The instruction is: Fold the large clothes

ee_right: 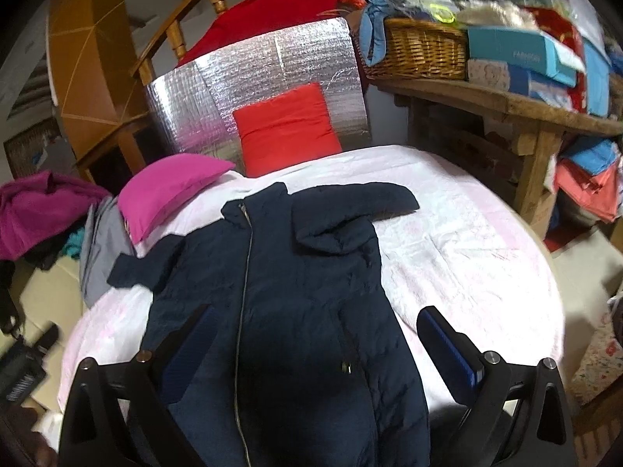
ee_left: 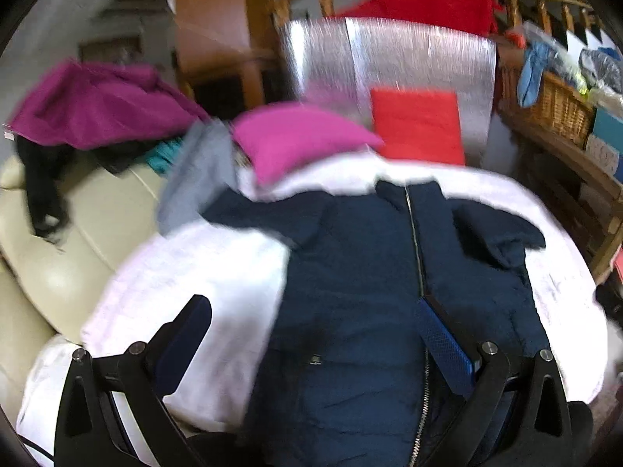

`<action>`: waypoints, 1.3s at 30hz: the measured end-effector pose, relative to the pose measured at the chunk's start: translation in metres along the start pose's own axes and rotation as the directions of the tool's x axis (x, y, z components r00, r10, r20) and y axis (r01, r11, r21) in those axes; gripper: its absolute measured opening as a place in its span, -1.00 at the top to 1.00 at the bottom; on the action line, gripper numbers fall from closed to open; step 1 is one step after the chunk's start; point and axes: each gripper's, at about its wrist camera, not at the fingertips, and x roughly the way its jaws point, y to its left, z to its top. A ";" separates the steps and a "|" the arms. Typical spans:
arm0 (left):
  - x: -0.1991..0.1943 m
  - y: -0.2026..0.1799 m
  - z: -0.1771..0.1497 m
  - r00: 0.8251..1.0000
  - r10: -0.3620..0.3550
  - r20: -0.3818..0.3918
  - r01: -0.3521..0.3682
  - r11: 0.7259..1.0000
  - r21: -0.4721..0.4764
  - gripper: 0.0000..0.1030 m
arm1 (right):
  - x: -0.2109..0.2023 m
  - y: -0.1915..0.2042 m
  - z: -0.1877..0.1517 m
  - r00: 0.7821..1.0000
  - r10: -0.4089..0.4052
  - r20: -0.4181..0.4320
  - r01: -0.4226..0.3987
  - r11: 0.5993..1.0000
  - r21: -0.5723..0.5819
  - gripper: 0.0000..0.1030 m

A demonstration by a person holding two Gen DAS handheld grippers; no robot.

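Pale pink sheeting covers the bed (ee_right: 467,241), and a navy padded coat (ee_right: 303,292) lies zipped and face-up along its middle, collar toward the far edge, both sleeves spread out. A red cushion (ee_right: 286,128) leans on silver foil board (ee_right: 253,74) at the far edge, a magenta pillow (ee_right: 167,190) at the far-left corner. Both the left gripper (ee_left: 315,334) and right gripper (ee_right: 319,346) hover over the coat's lower part, fingers wide apart, holding nothing.
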 end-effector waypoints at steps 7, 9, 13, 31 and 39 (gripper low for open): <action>0.131 -0.019 0.019 0.985 0.032 -0.170 -0.044 0.997 -0.062 -1.00 | 0.091 -0.056 0.047 0.977 0.191 -0.091 -0.178 0.975 0.133 -1.00; 0.156 -0.025 0.025 0.987 0.032 -0.160 -0.049 0.993 -0.106 -1.00 | 0.129 -0.074 0.058 0.967 0.233 -0.106 -0.205 0.953 0.222 -1.00; 0.192 -0.039 0.038 0.989 0.019 -0.147 -0.043 0.985 -0.167 -1.00 | 0.196 -0.107 0.070 0.946 0.313 -0.083 -0.252 0.873 0.418 -1.00; 0.259 -0.046 0.045 0.990 0.039 -0.134 -0.051 0.995 -0.086 -1.00 | 0.384 -0.197 0.103 0.938 0.346 -0.022 -0.188 0.559 0.807 0.40; 0.250 -0.031 0.050 0.992 0.087 -0.094 -0.098 0.988 -0.122 -1.00 | 0.315 -0.082 0.162 0.895 0.433 0.101 -0.432 0.791 0.434 0.40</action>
